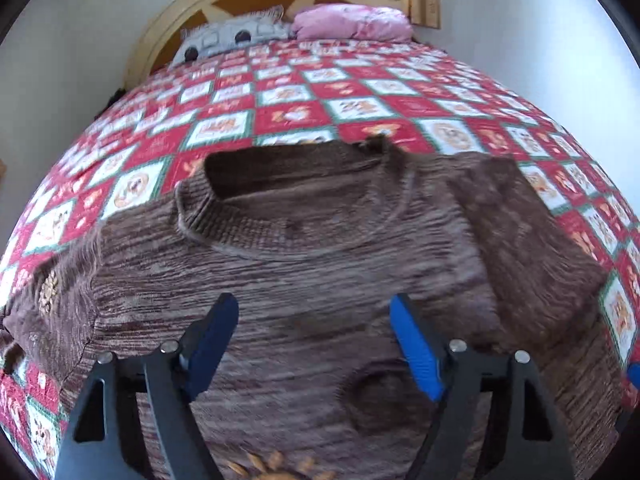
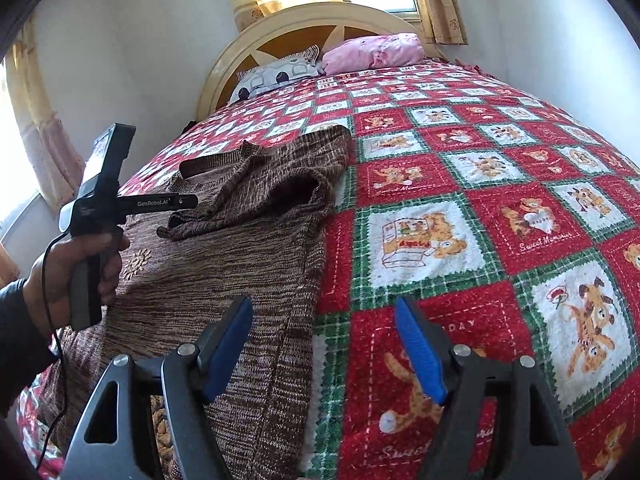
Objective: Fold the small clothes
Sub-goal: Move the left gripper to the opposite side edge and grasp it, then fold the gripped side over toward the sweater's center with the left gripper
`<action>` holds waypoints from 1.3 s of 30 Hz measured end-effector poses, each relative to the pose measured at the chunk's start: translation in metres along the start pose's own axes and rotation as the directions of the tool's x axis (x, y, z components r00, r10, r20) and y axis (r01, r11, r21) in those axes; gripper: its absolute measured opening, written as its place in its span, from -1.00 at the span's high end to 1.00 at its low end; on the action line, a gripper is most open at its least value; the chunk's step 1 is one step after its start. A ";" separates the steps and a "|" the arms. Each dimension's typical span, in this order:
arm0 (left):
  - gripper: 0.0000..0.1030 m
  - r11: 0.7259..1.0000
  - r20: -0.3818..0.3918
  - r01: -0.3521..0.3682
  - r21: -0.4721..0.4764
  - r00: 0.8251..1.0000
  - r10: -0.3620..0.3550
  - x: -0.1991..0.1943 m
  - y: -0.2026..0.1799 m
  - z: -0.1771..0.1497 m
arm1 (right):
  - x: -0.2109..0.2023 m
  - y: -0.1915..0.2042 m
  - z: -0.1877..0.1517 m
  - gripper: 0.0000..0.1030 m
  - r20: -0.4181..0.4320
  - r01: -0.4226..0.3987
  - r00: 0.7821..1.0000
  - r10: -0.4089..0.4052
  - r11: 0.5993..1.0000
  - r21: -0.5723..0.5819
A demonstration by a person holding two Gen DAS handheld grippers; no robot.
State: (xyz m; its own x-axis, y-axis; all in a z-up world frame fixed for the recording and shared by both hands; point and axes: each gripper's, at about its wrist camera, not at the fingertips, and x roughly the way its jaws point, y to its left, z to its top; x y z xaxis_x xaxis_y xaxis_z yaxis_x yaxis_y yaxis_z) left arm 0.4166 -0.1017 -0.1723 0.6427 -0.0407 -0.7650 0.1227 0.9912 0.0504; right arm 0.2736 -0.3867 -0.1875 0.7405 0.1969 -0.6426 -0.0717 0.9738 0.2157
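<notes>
On the left half of the bed [image 2: 460,168], near its left edge and well short of the headboard [image 2: 304,20], lies the brown sweater [image 1: 304,264], spread front up with its ribbed neck toward the pillows. A person's hand [image 2: 76,272] holds the left gripper [image 1: 314,320] over the sweater's chest. Its jaws stand wide, with only knit showing beneath the gap and nothing pinched between the pads. No earlier stage can be read from its pose.

The fold looks partly done, to my eye: the sweater's right sleeve [image 2: 256,184] is already laid inward across the body, leaving a straight right side, while the left sleeve at the bed's left edge appears still spread out. That sleeve and the final doubling of the body seem to remain.

The right gripper [image 2: 324,320] hangs over the sweater's right hem side, straddling its edge. Its left pad is above knit, its right pad above bedspread, and its jaws are also wide and empty.

The sweater is a thick, marled brown-and-cream knit, soft and floppy, with pale embroidered flowers. The bedspread is a towelling-like patchwork of red and white squares with teddy bears and green plaid borders. At the head of the bed sit a grey patterned pillow [image 2: 276,74] and a pink one [image 2: 376,54].
</notes>
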 end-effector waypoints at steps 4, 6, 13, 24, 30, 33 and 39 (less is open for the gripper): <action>-0.90 0.994 0.071 -0.041 0.103 0.997 0.034 -0.015 -0.040 -0.004 | 0.002 0.001 0.000 -0.45 -0.006 0.007 1.000 -0.007 1.000 -0.005; -0.90 0.989 0.109 -0.041 0.144 0.994 0.026 -0.022 -0.057 -0.003 | 0.002 0.002 -0.001 -0.47 -0.008 0.007 1.000 -0.007 1.000 -0.007; -0.29 0.974 0.032 -0.063 0.217 0.998 0.057 0.004 -0.079 0.000 | 0.001 0.000 -0.001 -0.47 -0.005 -0.011 1.000 0.011 1.000 0.007; 0.73 1.000 -0.023 -0.015 0.023 1.000 0.016 0.011 0.000 0.030 | 0.000 0.001 -0.001 -0.49 -0.006 -0.009 1.000 0.009 1.000 0.003; -0.72 0.999 -0.017 -0.014 -0.030 1.000 0.014 0.003 0.010 0.006 | 0.001 0.001 0.000 -0.49 -0.007 -0.006 1.000 0.006 1.000 0.001; -0.39 0.999 -0.051 0.047 0.028 0.998 -0.045 0.002 -0.010 -0.004 | 0.001 0.001 -0.001 -0.49 -0.008 -0.005 1.000 0.005 1.000 0.001; 0.83 0.996 -0.079 0.061 0.061 0.995 -0.056 0.001 -0.030 -0.012 | 0.001 0.001 -0.001 -0.49 -0.005 -0.010 1.000 0.010 1.000 0.005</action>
State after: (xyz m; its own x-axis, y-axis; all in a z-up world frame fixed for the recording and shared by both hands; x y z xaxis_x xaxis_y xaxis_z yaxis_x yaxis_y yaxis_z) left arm 0.4042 -0.1303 -0.1823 0.5727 -0.0859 -0.8152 0.2071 0.9774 0.0425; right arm 0.2735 -0.3858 -0.1885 0.7363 0.2074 -0.6440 -0.0756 0.9711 0.2263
